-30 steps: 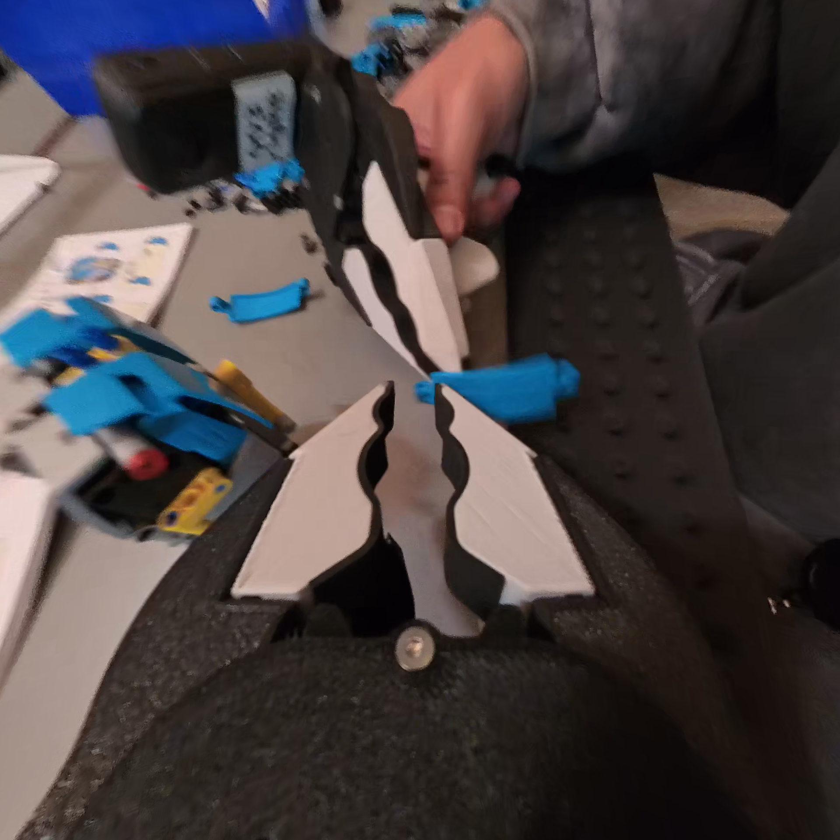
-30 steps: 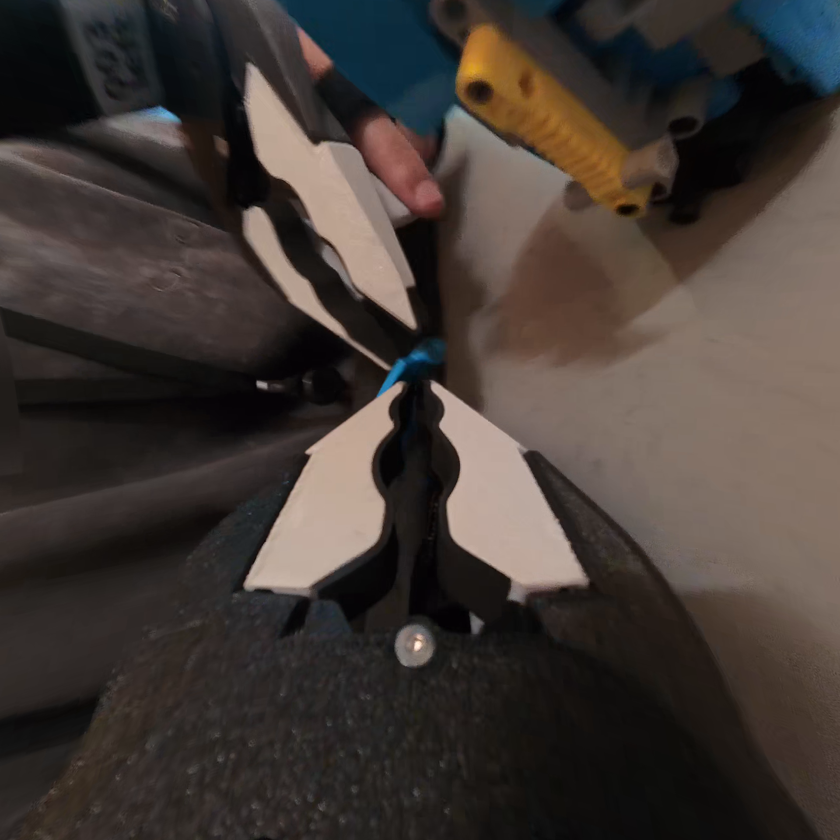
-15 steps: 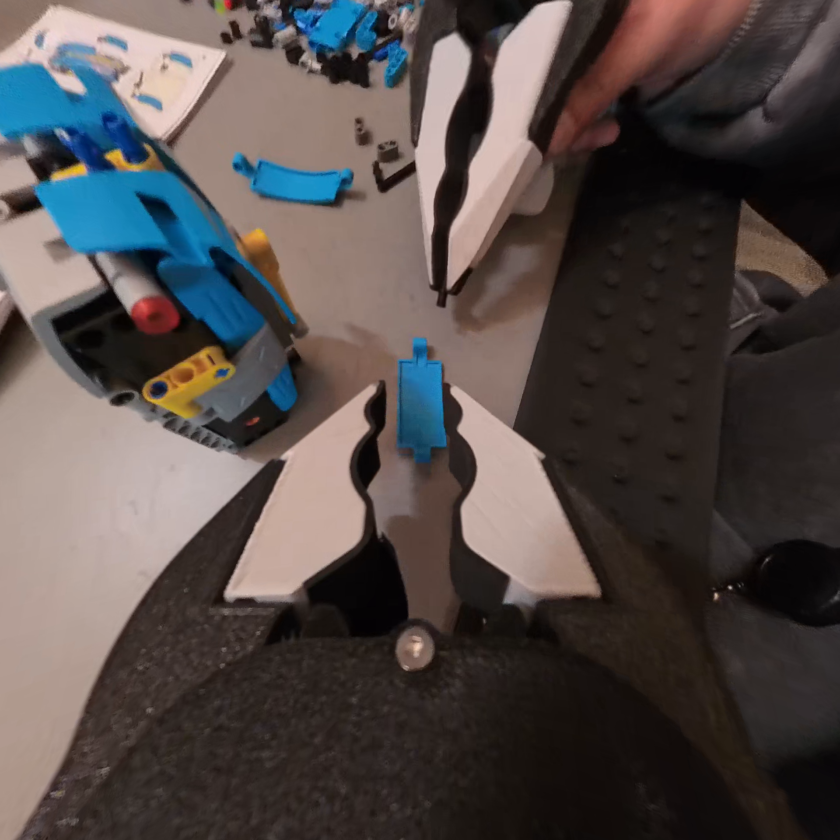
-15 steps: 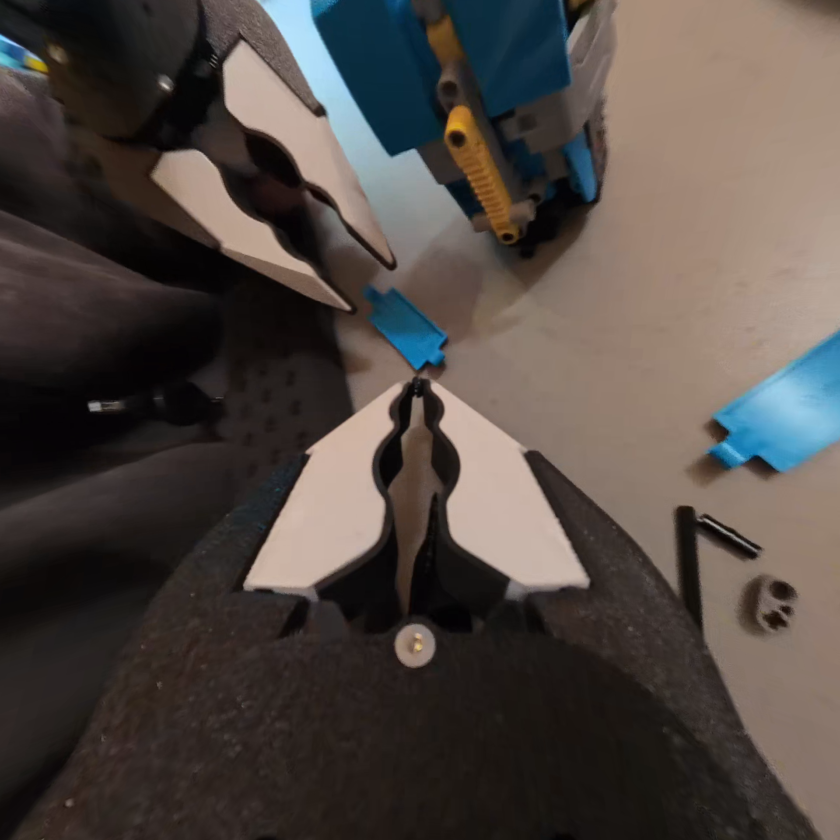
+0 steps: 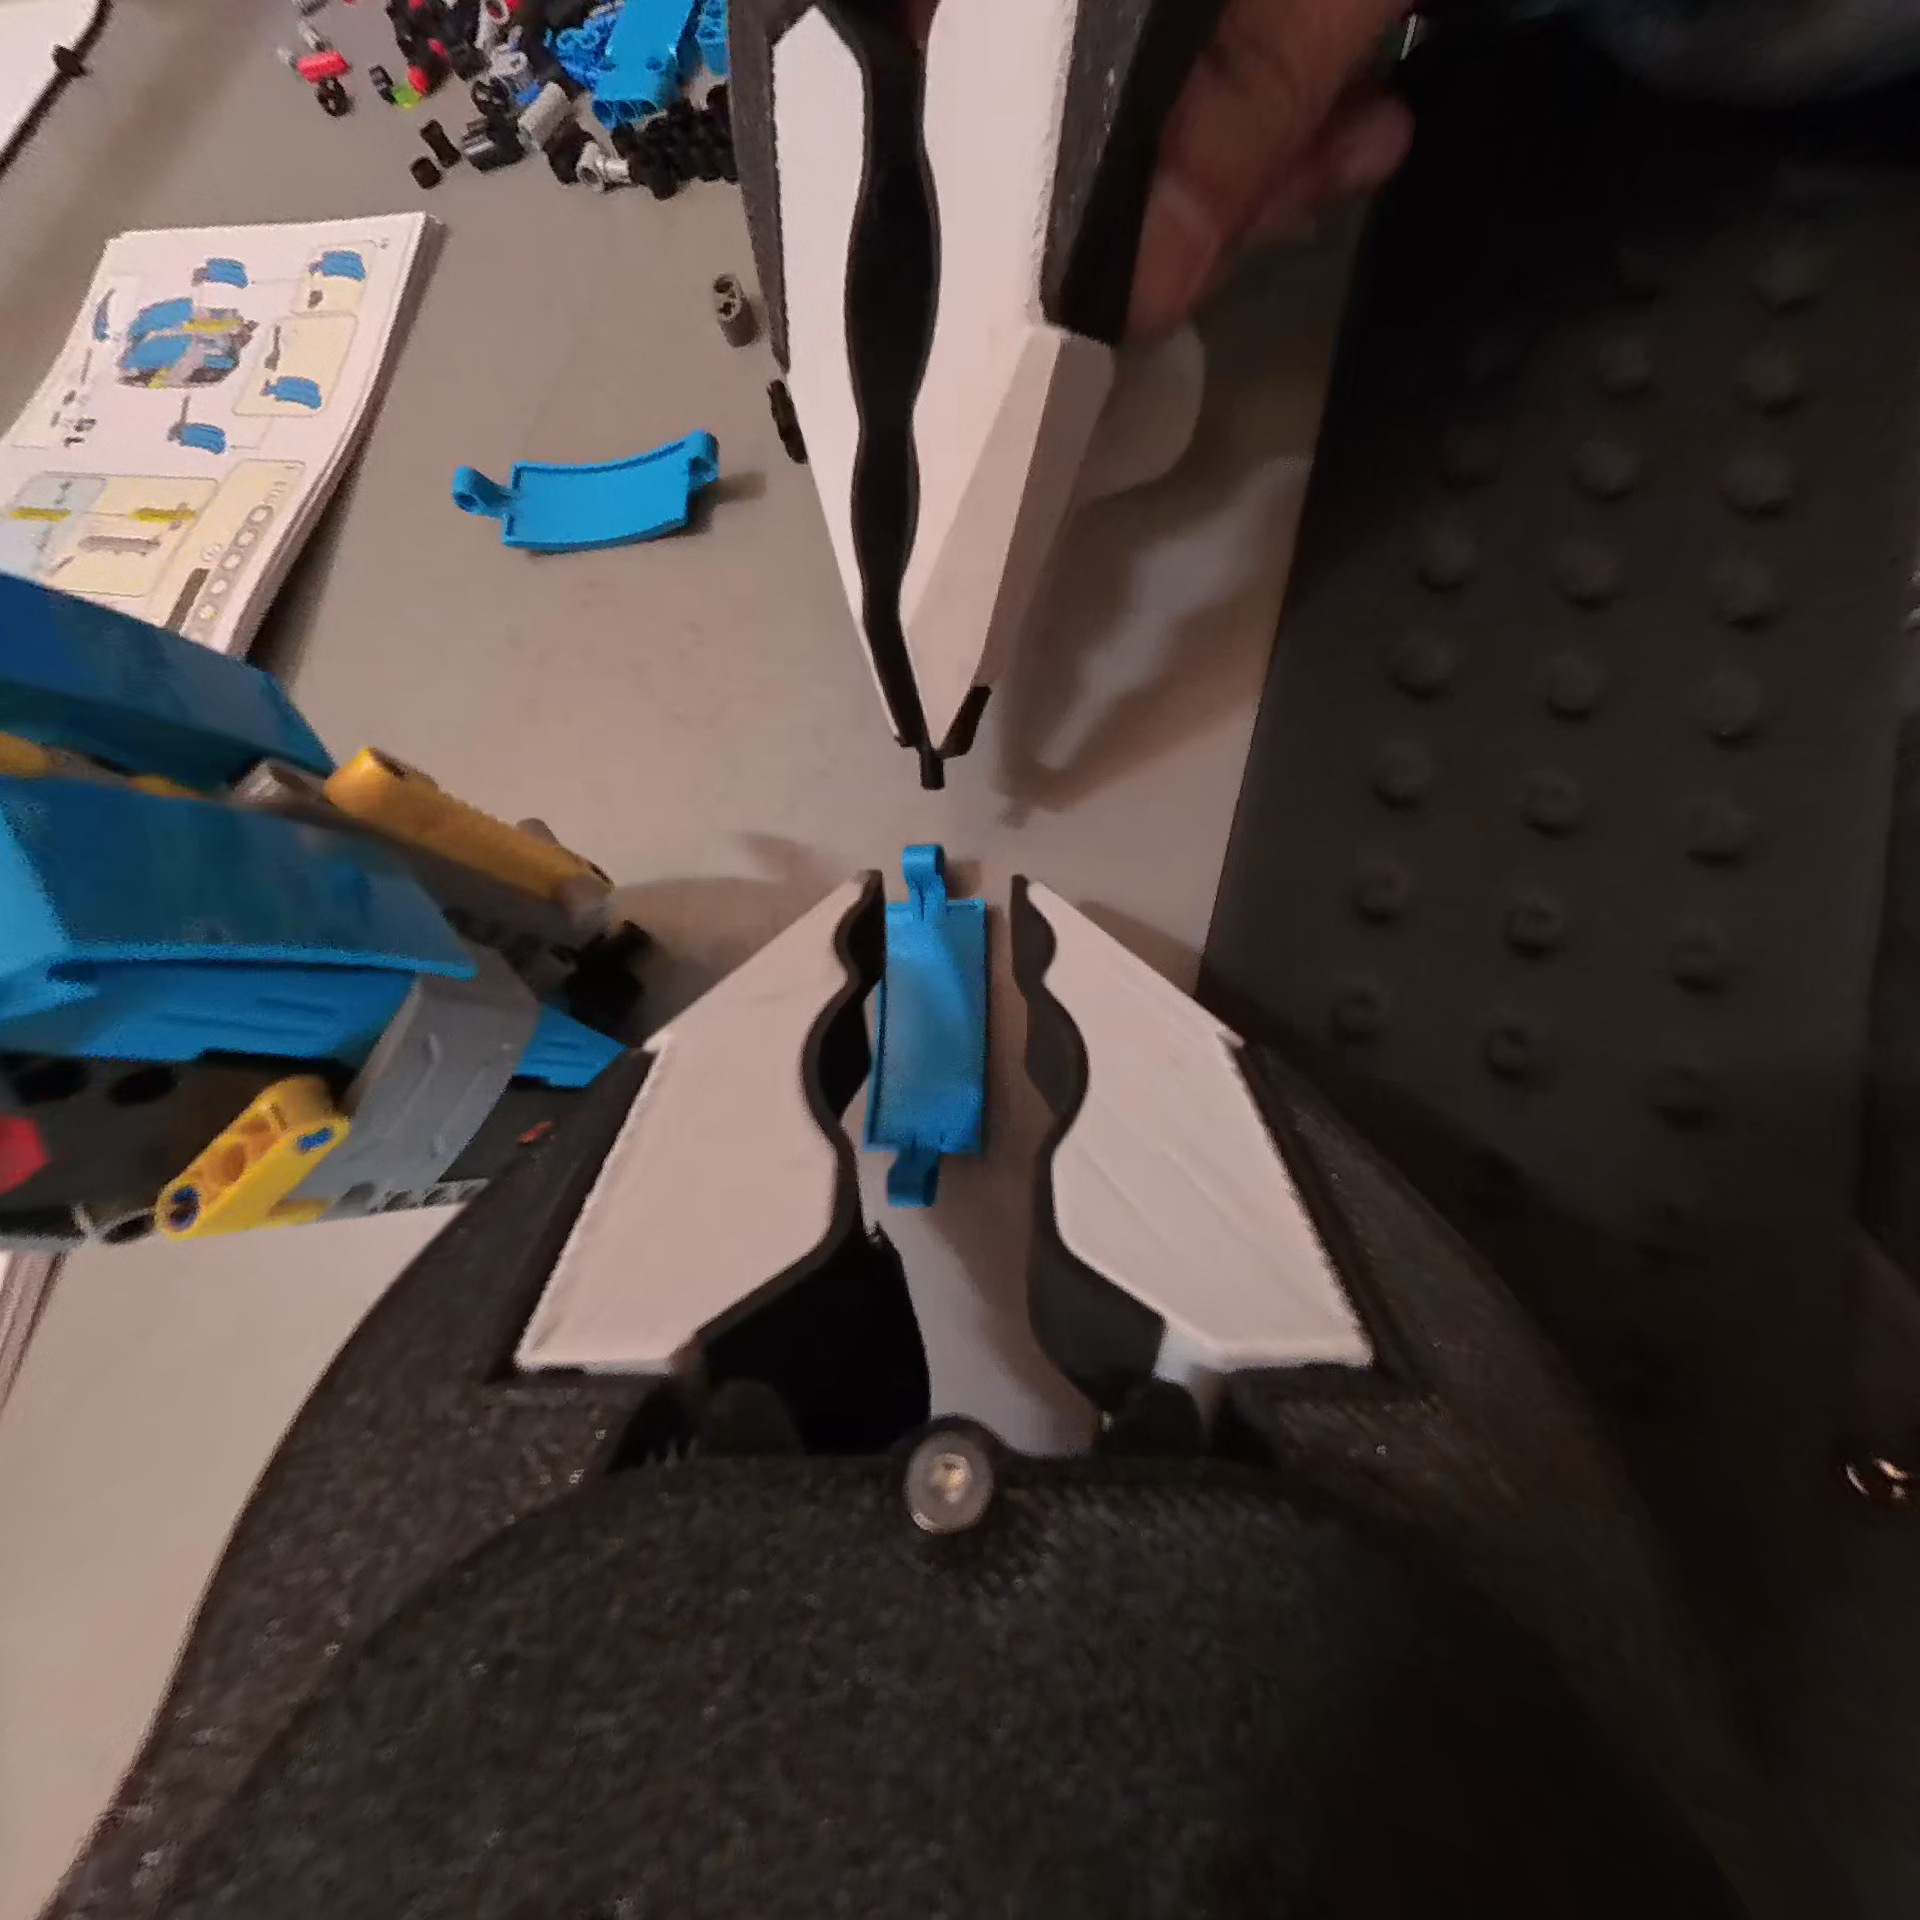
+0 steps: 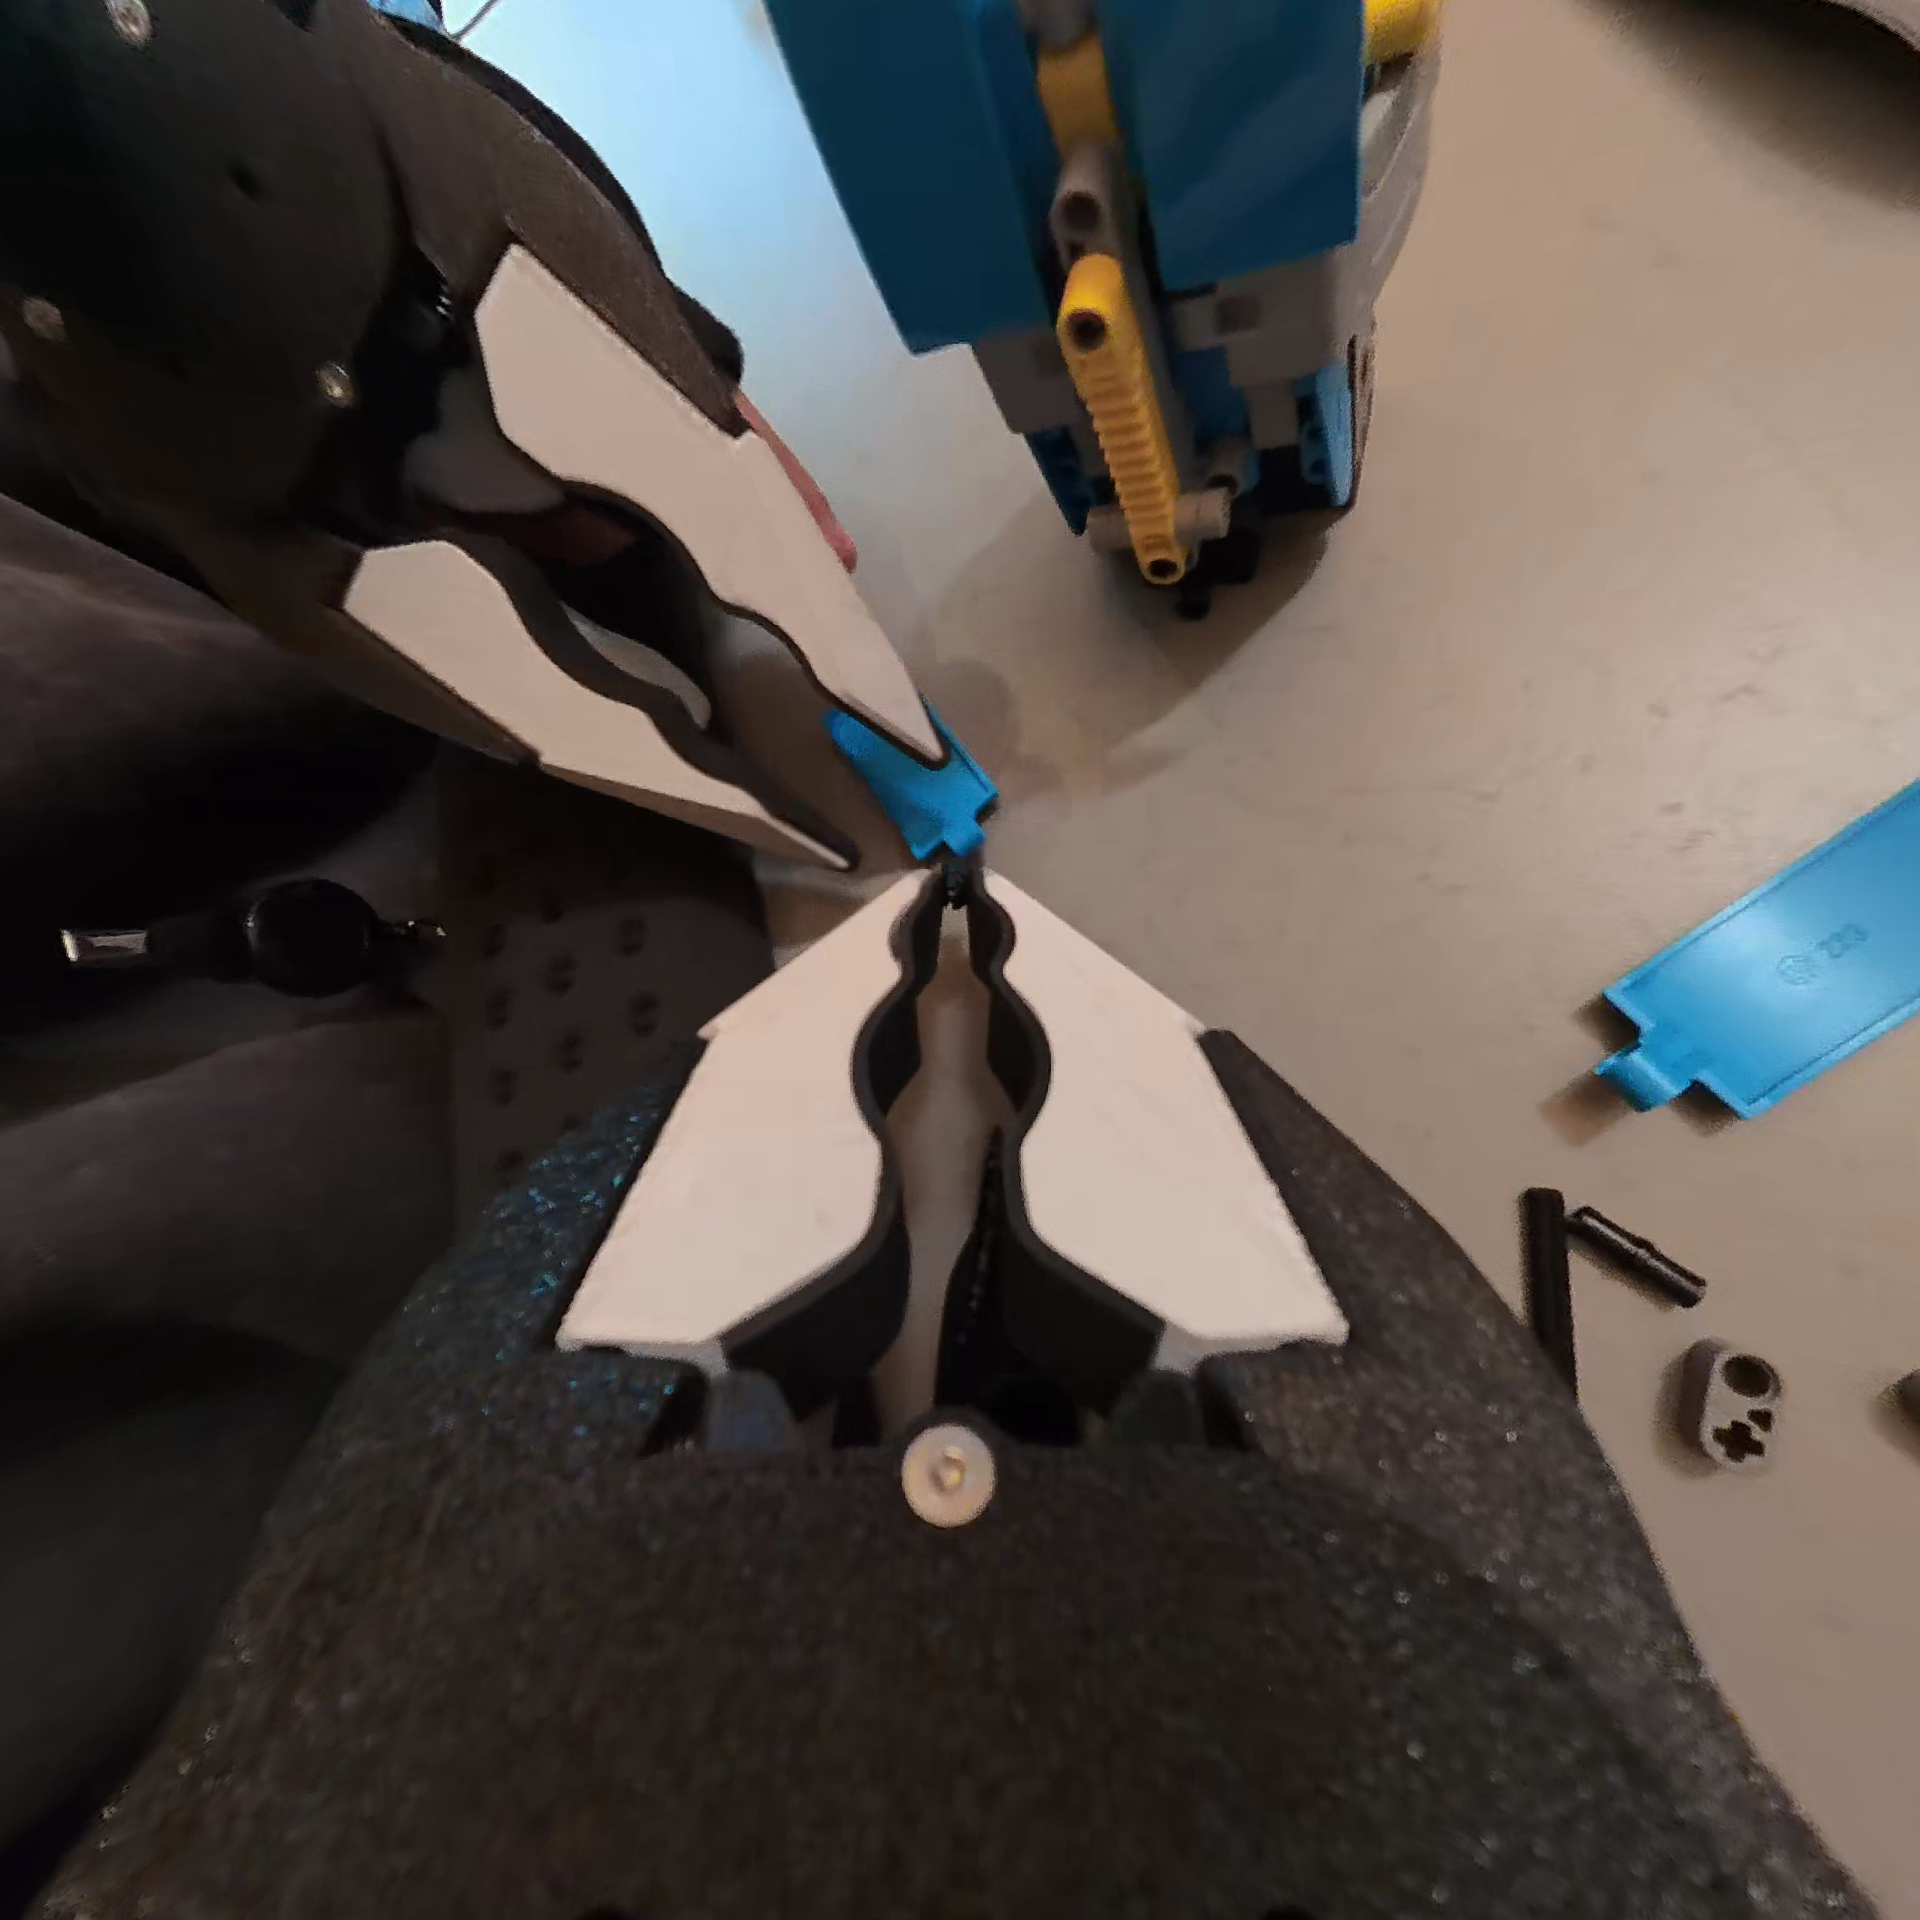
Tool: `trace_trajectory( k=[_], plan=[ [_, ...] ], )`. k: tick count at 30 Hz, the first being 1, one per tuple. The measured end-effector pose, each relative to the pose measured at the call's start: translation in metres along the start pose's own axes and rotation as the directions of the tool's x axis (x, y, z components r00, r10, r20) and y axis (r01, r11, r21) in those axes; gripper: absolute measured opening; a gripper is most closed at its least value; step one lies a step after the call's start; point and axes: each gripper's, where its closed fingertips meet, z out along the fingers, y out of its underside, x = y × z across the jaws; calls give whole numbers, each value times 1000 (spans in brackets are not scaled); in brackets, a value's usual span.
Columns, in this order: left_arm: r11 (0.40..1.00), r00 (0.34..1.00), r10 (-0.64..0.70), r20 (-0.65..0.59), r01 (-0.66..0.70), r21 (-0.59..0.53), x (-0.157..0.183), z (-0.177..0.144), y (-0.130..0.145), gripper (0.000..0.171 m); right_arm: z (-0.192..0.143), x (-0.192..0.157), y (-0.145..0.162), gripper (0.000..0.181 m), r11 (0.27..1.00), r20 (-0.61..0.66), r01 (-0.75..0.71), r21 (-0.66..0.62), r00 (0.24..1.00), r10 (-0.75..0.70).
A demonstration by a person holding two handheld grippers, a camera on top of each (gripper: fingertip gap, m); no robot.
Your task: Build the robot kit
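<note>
My left gripper is open, with a small blue panel lying between its fingers; the left finger is at the panel's edge and a gap shows on the right. My right gripper points down from above and is shut on a small black pin, just short of the panel's front tab. In the right wrist view my right gripper holds the pin close to the panel, which sits between the tips of the left gripper.
A blue, grey and yellow brick-built model stands on the grey table at left, also. A booklet, a curved blue panel and several loose parts lie beyond. A black dotted mat runs along the right. Black pins and a grey connector lie nearby. Both grippers' tips are close together, under 4 cm apart.
The blue panel was up at the right gripper's tips, then lay on the table. My left fingers have slid forward around it. The right gripper has come closer with the pin.
</note>
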Motion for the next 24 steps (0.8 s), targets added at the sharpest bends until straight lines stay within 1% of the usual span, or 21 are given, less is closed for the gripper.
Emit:
trace_trajectory(
  k=[2, 5, 7, 8, 10, 12, 14, 15, 16, 18, 21, 22, 23, 24],
  plan=[
    [1000, 1000, 0, 9, 0, -15, -2, 6, 1, 23, -2, 1, 0, 4, 1000, 0, 0, 11, 1000, 0],
    [999, 1000, -3, 18, 4, -50, -4, 14, 6, 16, -4, 3, -1, 4, 1000, -5, 9, 23, 1000, -9],
    [999, 1000, -16, 17, 17, -51, -5, 18, 6, 15, -5, 4, -1, 4, 1000, 5, 3, 30, 1000, -3],
    [998, 1000, -26, 9, 27, -53, -5, 18, 6, 7, -5, 4, -1, 4, 999, 9, -1, 35, 1000, 1],
    [999, 999, -36, -3, 36, -38, -6, 15, 2, 7, -6, 5, -2, 4, 999, 19, -10, 47, 1000, 10],
    [995, 993, -93, -76, 95, 16, 0, 7, -7, 7, -8, 4, -4, 4, 998, 30, -15, 63, 999, 14],
    [971, 961, -196, -196, 218, 98, 3, -5, -21, 7, -7, -2, -2, 4, 999, 68, 4, 51, 998, -7],
    [945, 930, -253, -268, 297, 138, 3, -13, -29, 7, -5, -6, -1, 4, 999, 76, 32, 41, 996, -35],
    [905, 888, -304, -345, 382, 185, 2, -22, -39, 7, -3, -10, 0, 4, 998, 86, 58, 37, 994, -61],
    [792, 774, -374, -512, 553, 257, -1, -42, -58, 7, -1, -23, -5, 4, 995, 133, 80, 58, 987, -87],
    [611, 580, -417, -700, 749, 257, -8, -64, -74, 7, -2, -39, -28, 5, 985, 235, -17, 174, 972, -25],
    [566, 531, -417, -738, 787, 246, -8, -67, -77, 7, -1, -41, -35, 4, 977, 262, -64, 202, 965, 9],
    [542, 502, -417, -757, 807, 237, -7, -67, -78, 7, -1, -44, -41, 5, 967, 307, -116, 225, 951, 43],
    [529, 491, -414, -767, 815, 235, -6, -66, -80, 7, -2, -50, -47, 4, 954, 367, -172, 247, 928, 72]
  ],
)
